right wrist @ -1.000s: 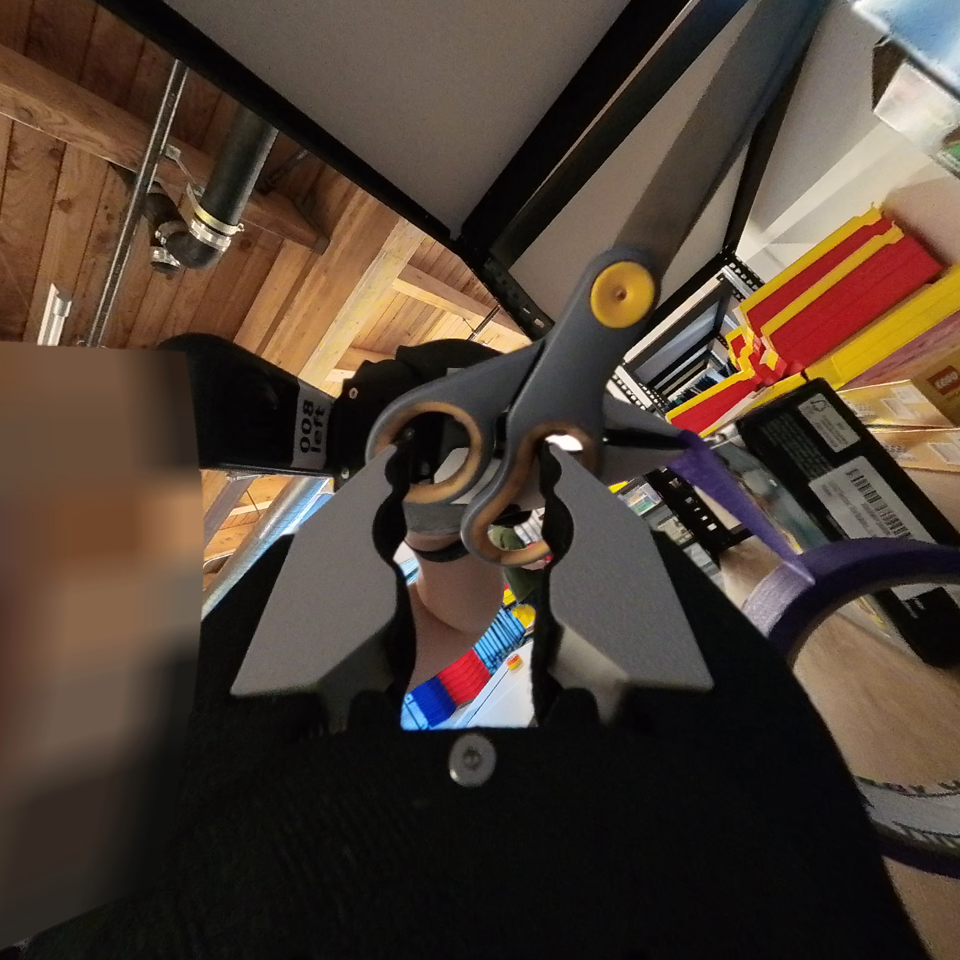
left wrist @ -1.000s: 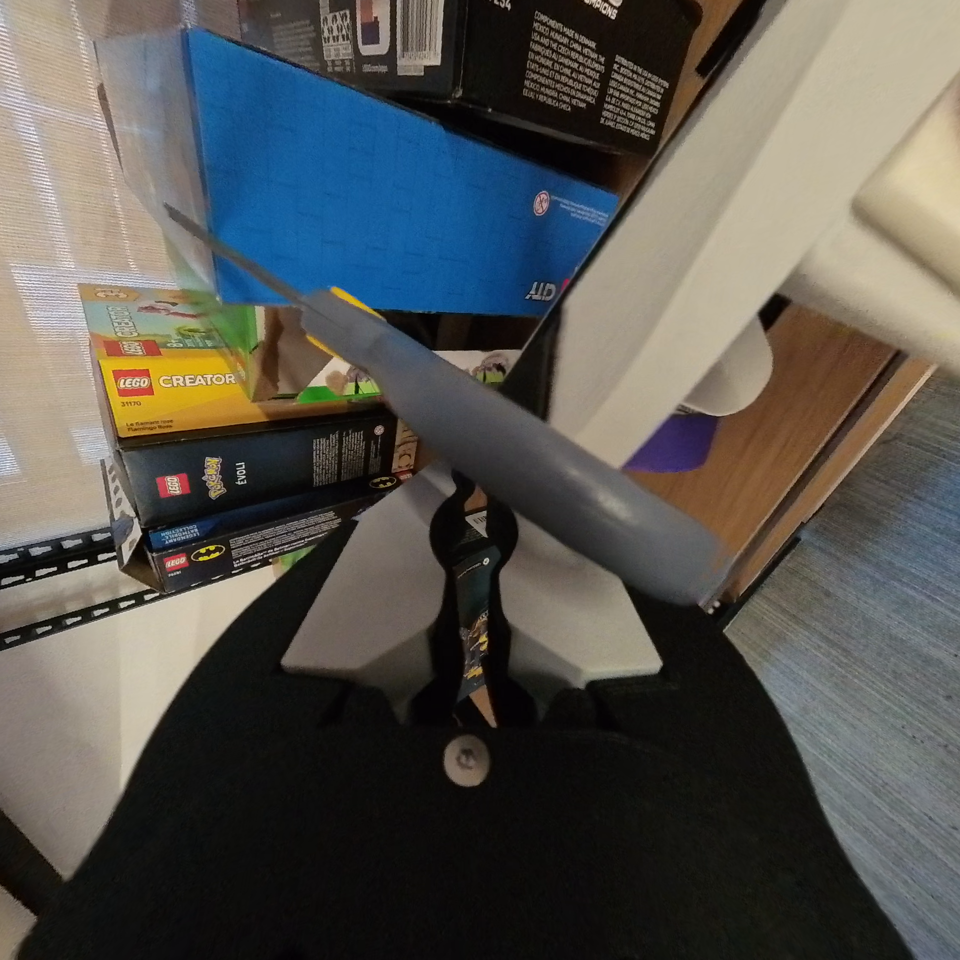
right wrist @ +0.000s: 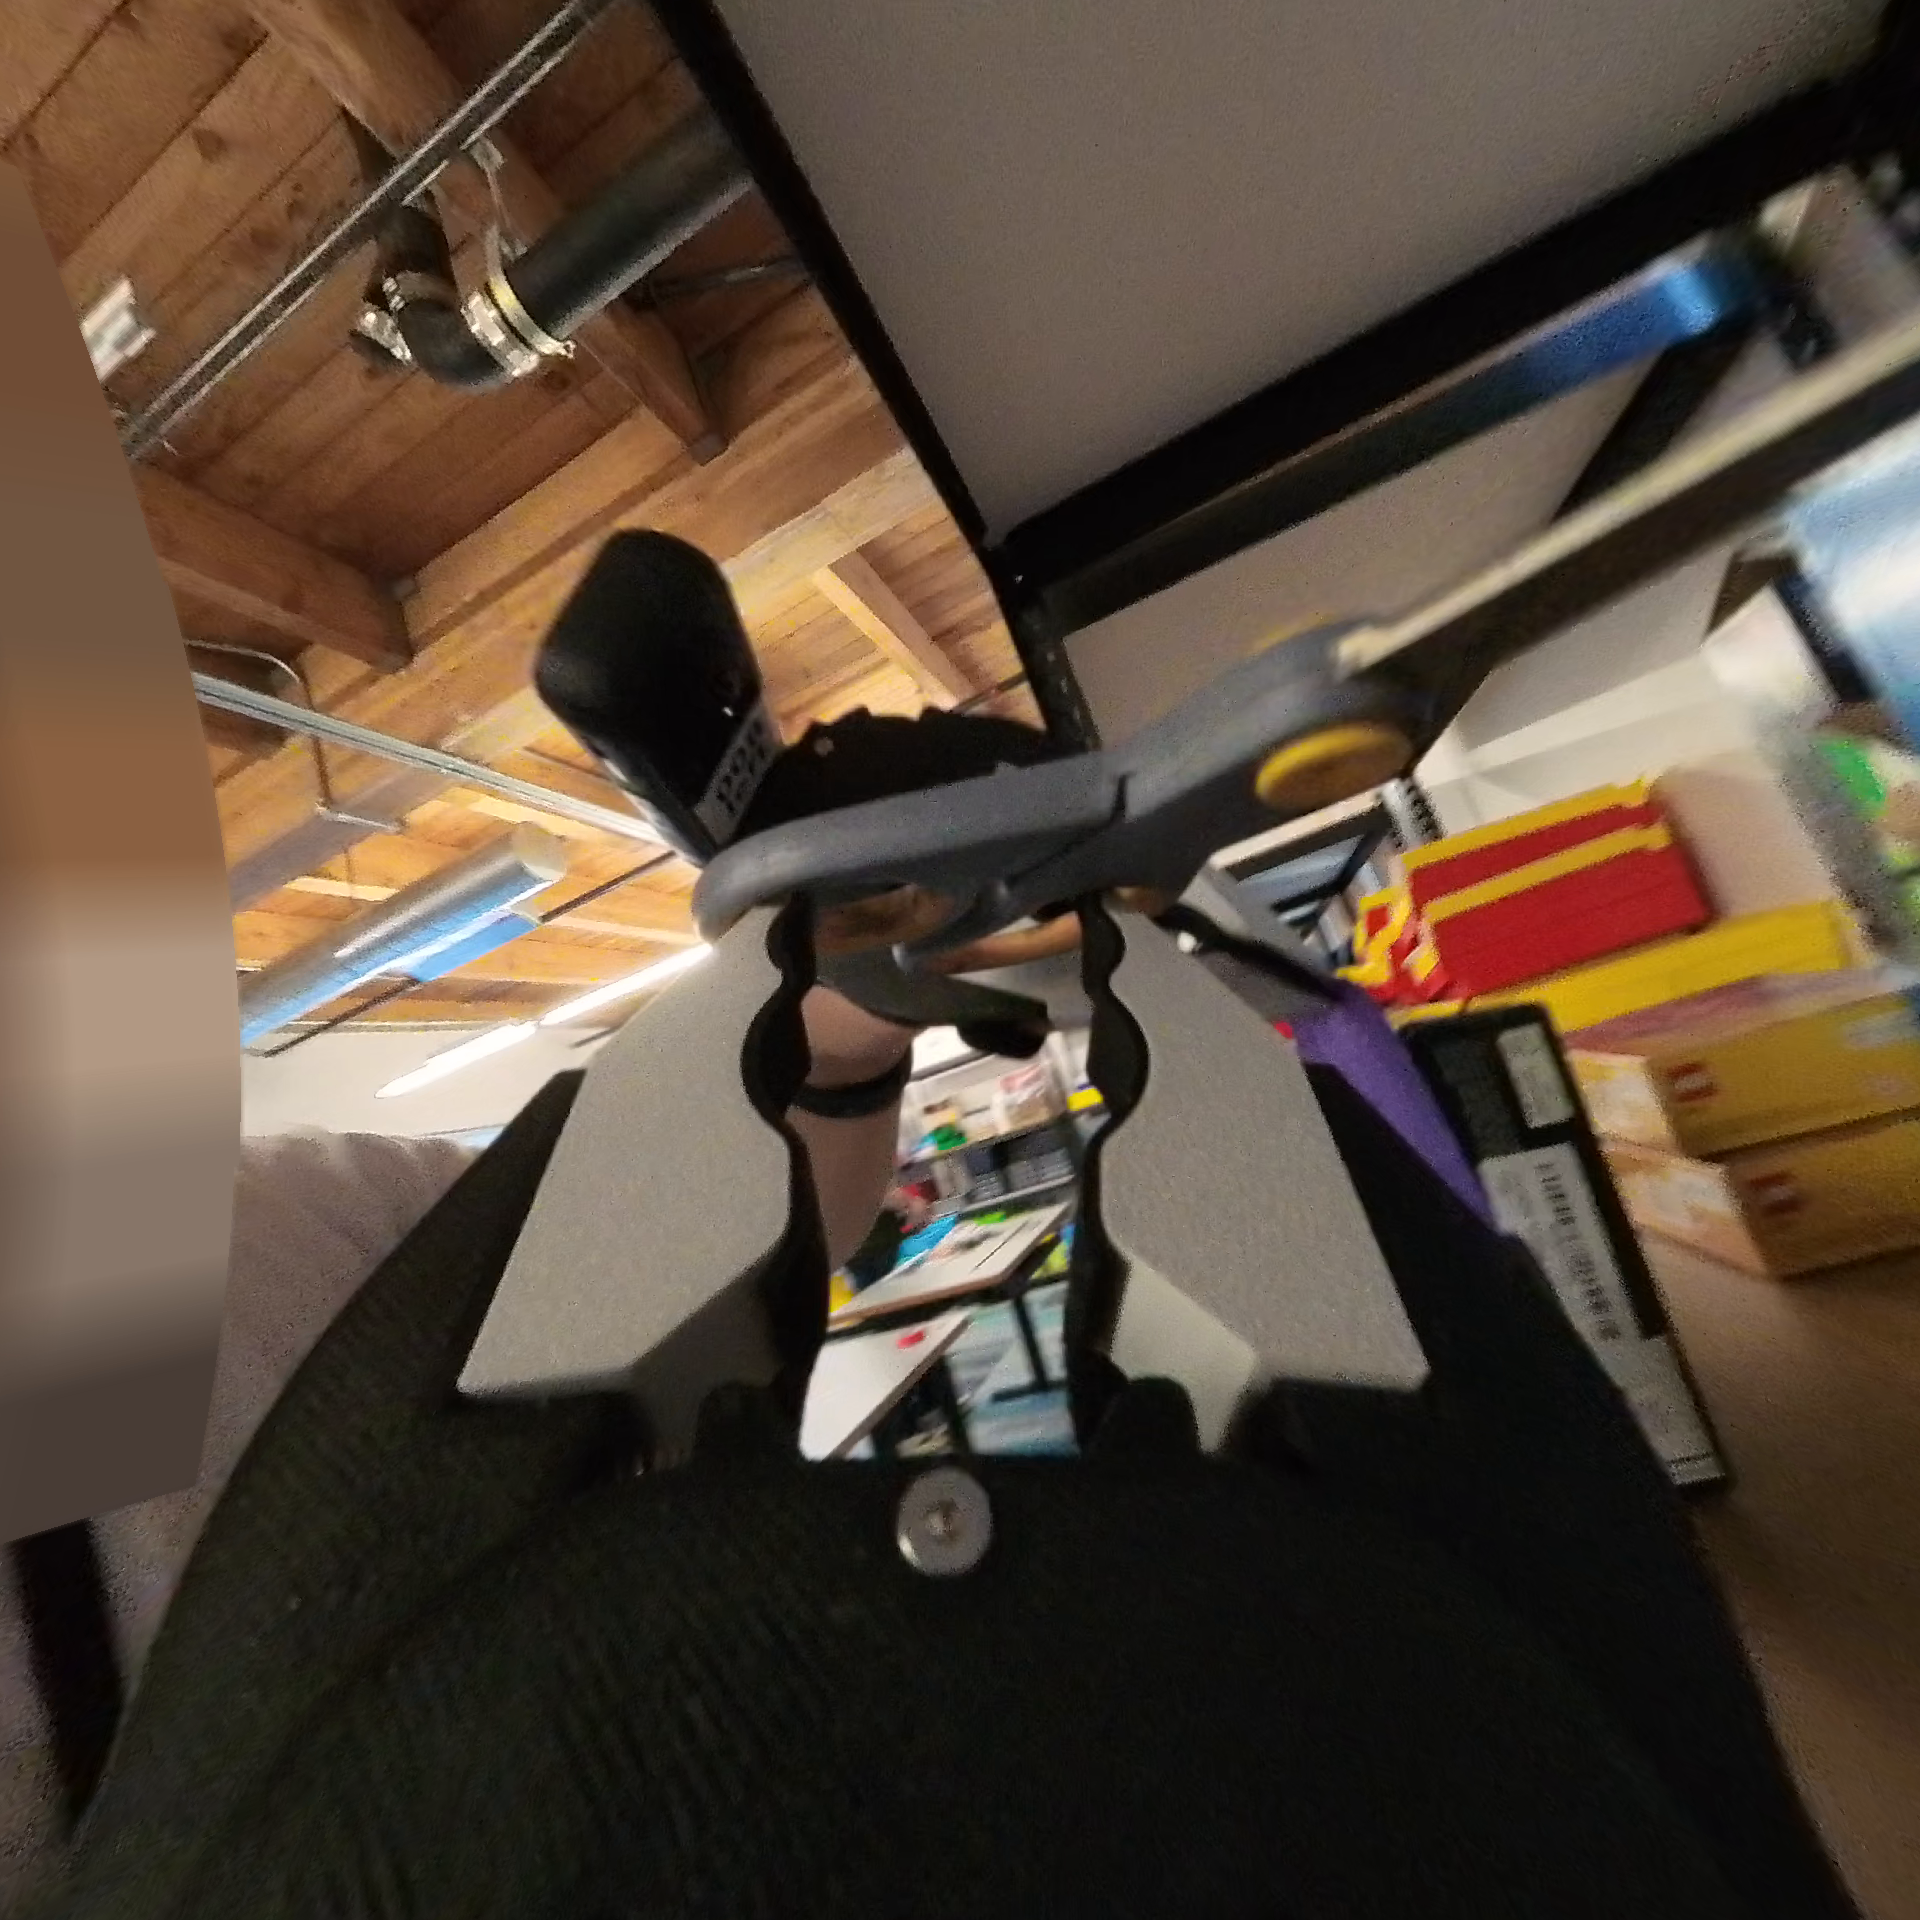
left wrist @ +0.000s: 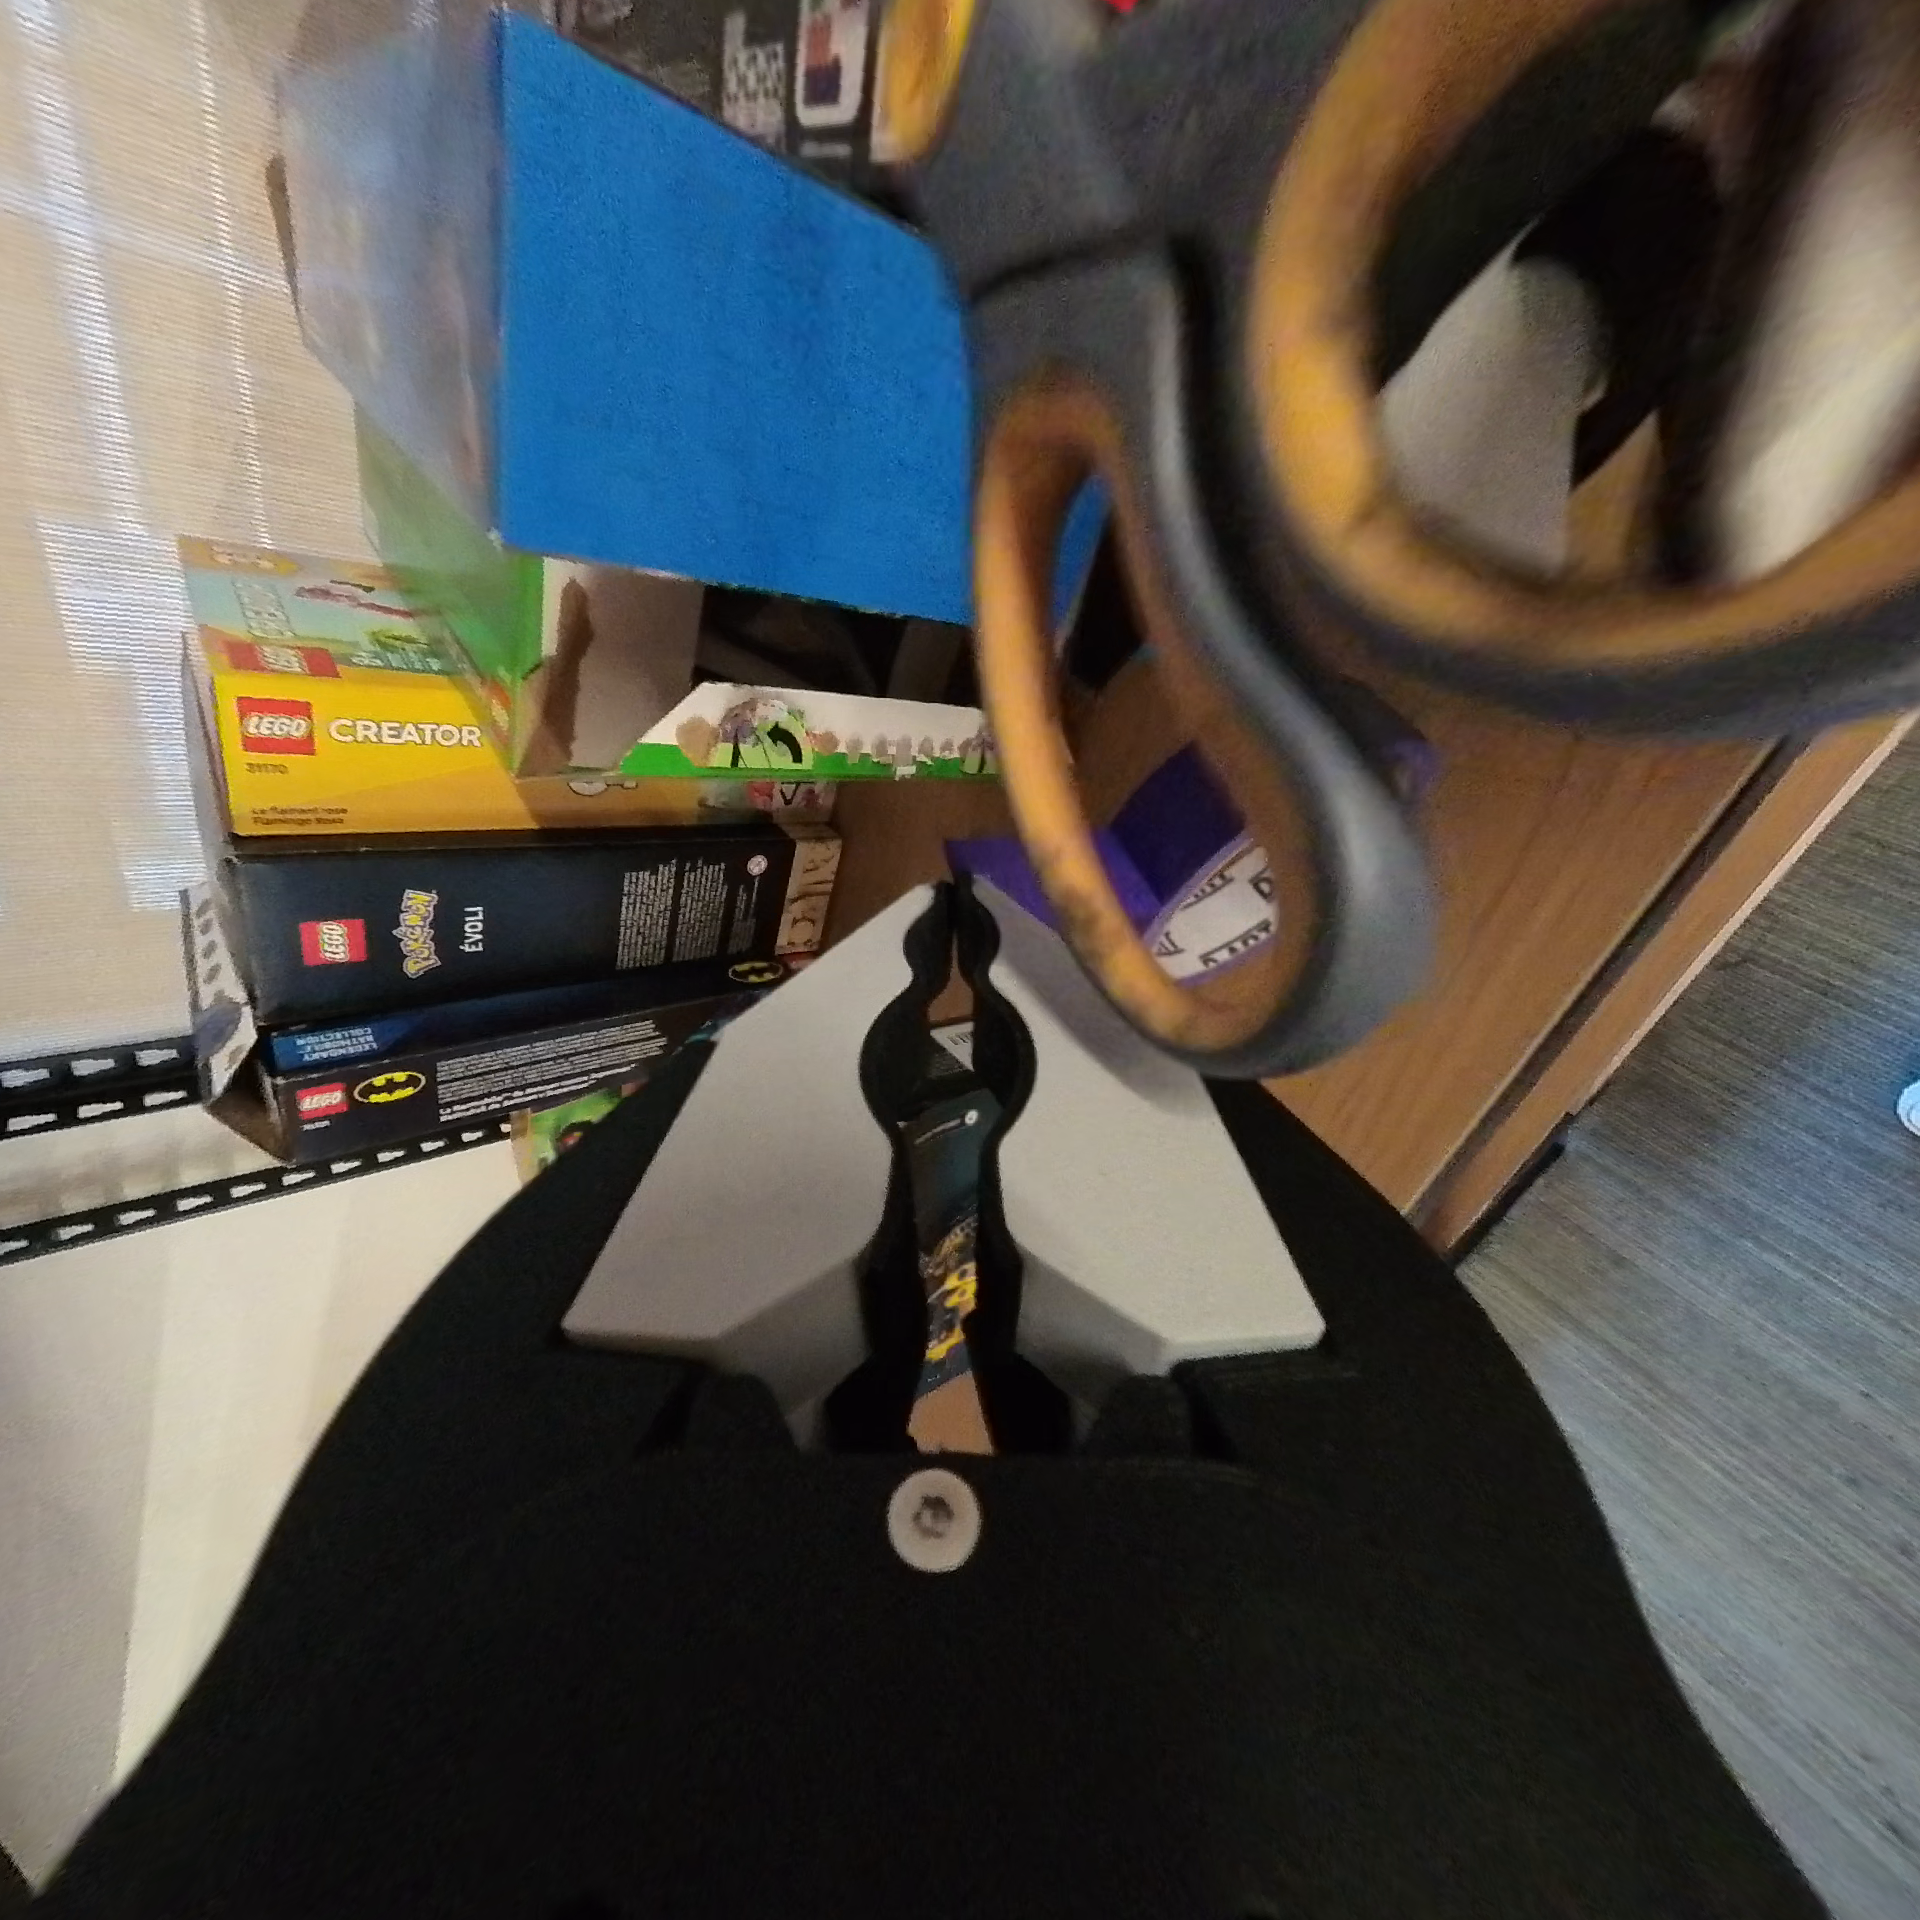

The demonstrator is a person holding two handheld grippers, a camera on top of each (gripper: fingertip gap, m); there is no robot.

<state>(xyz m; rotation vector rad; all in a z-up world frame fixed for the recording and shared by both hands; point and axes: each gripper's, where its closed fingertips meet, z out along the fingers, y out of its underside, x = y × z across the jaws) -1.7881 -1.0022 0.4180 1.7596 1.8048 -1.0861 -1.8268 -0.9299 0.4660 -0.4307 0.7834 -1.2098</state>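
Stacked toy boxes (left wrist: 499, 935) fill the shelf ahead; my left gripper (left wrist: 961, 914) is clenched on purple tape (left wrist: 1174, 852), my right gripper (right wrist: 945, 935) grasps scissors (right wrist: 1039, 821) by the handles.

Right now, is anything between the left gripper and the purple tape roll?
Yes: the scissors are. Their smaller handle loop hangs just right of the left gripper tips, in front of the purple tape roll.

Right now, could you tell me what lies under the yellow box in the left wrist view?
Under the yellow box lies a dark navy box, and beneath that a black box. The left gripper covers their right ends and whatever sits below.
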